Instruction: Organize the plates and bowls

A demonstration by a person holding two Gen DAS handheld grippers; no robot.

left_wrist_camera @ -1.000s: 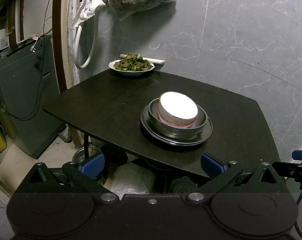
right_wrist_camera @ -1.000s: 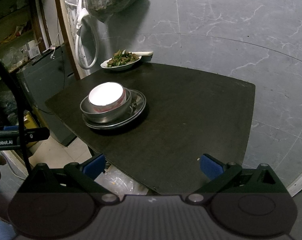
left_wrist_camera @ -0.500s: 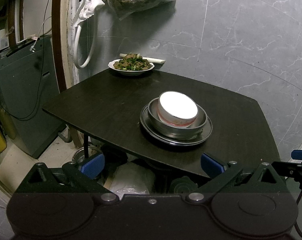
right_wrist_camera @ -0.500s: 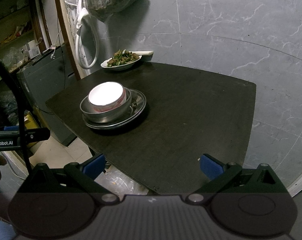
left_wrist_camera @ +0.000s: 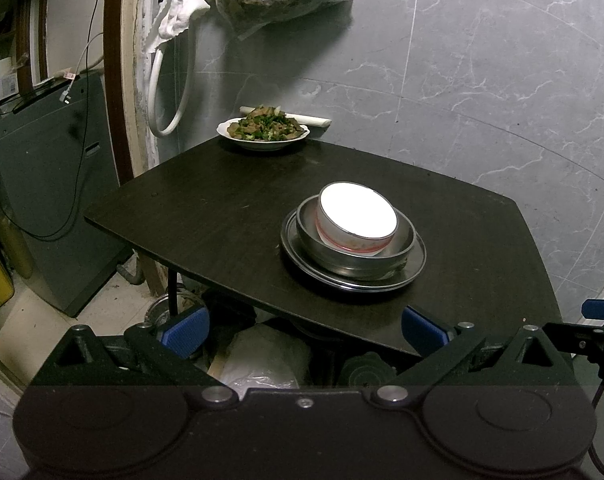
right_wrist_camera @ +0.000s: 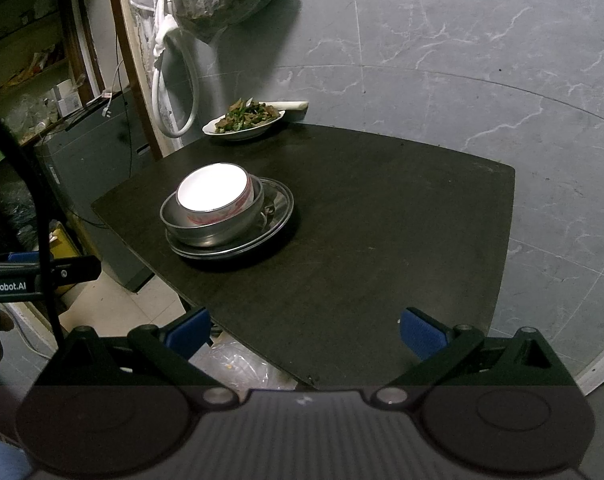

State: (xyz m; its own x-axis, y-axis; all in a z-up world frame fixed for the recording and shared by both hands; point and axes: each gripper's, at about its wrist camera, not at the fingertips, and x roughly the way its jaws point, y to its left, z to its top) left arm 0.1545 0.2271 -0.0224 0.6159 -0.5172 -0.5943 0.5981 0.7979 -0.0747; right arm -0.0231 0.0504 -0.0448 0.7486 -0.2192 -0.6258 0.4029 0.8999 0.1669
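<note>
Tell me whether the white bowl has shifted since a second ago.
No. The white bowl sits in the metal bowl, in the same spot relative to the table's near edge.

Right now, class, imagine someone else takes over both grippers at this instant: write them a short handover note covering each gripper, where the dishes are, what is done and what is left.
Left gripper: open, empty, held back at the near edge of the table.
Right gripper: open, empty, also off the near edge.
Dishes: the white bowl sits tilted inside the metal bowl, which sits on the metal plate, all in one stack.
The plate of food stands apart at the far edge by the wall.
Done: the empty dishes are nested.
Left: probably only straightening the white bowl; the food plate looks untouched.
</note>
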